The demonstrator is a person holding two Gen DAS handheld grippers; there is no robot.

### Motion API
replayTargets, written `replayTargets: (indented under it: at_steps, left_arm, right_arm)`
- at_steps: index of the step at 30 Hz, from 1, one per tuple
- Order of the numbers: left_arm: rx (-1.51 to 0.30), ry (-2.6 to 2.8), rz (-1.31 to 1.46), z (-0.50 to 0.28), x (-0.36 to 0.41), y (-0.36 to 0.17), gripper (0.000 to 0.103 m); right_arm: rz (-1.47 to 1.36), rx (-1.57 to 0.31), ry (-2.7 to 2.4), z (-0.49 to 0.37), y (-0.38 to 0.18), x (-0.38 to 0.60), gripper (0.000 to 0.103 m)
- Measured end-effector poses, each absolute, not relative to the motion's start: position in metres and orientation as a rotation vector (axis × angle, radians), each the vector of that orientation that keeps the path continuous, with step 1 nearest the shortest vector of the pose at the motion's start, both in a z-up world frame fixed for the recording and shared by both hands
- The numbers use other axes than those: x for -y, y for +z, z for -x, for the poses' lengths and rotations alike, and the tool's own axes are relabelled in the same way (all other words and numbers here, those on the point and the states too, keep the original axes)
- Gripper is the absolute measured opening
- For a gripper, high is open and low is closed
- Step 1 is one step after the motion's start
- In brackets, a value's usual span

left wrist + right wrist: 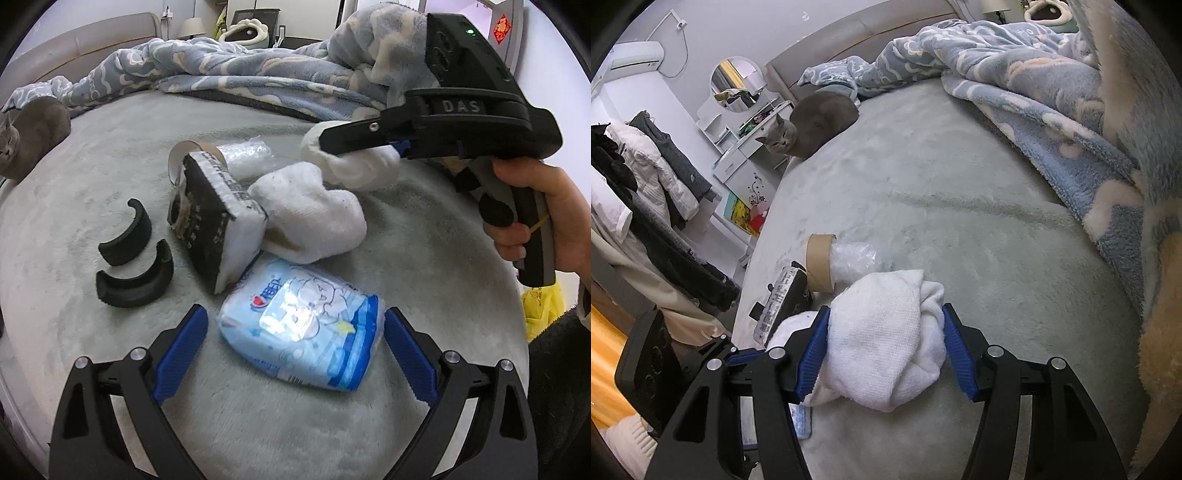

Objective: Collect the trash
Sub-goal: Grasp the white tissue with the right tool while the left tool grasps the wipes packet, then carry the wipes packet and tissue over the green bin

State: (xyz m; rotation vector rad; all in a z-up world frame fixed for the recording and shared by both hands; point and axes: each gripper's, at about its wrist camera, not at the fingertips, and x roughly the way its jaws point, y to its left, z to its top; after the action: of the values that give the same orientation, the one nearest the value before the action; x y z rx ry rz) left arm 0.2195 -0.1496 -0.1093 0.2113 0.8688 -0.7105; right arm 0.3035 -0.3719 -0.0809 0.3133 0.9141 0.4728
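Observation:
My right gripper (884,350) is shut on a white sock (882,343) and holds it just above the bed; it also shows in the left wrist view (354,162). A second white sock (310,218) lies on the grey-green bed cover (406,258). My left gripper (295,343) is open around a blue tissue pack (303,343), one finger on each side. A black and white packet (210,218) leans beside a cardboard roll with plastic film (236,155).
Two black curved pieces (129,258) lie left of the packet. A grey cat (816,125) sits at the bed's far edge. A blue fleece blanket (1052,103) is heaped along the right. Clothes (646,206) hang beside the bed.

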Motion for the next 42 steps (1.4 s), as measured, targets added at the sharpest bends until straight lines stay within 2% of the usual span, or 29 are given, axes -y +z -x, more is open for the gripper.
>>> replayTargets:
  at_steps: [5, 9, 15, 42]
  left_arm:
    - [-0.867, -0.697, -0.196, -0.224, 0.155, -0.111, 0.096]
    - [-0.862, -0.685, -0.213, -0.222, 0.158, -0.110, 0.086]
    - [-0.872, -0.682, -0.198, -0.215, 0.153, -0.105, 0.083]
    - [-0.866, -0.345, 0.057, -0.160, 0.037, -0.054, 0.083]
  right_arm:
    - [-0.307, -0.924, 0.465, -0.303, -0.084, 0.376, 0.060]
    - [-0.312, -0.916, 0.458, -0.302, -0.079, 0.379, 0.060]
    - [-0.308, -0.891, 0.439, -0.297, -0.064, 0.377, 0.060]
    - [-0.202, -0.875, 0.443, -0.231, -0.024, 0.301, 0.060]
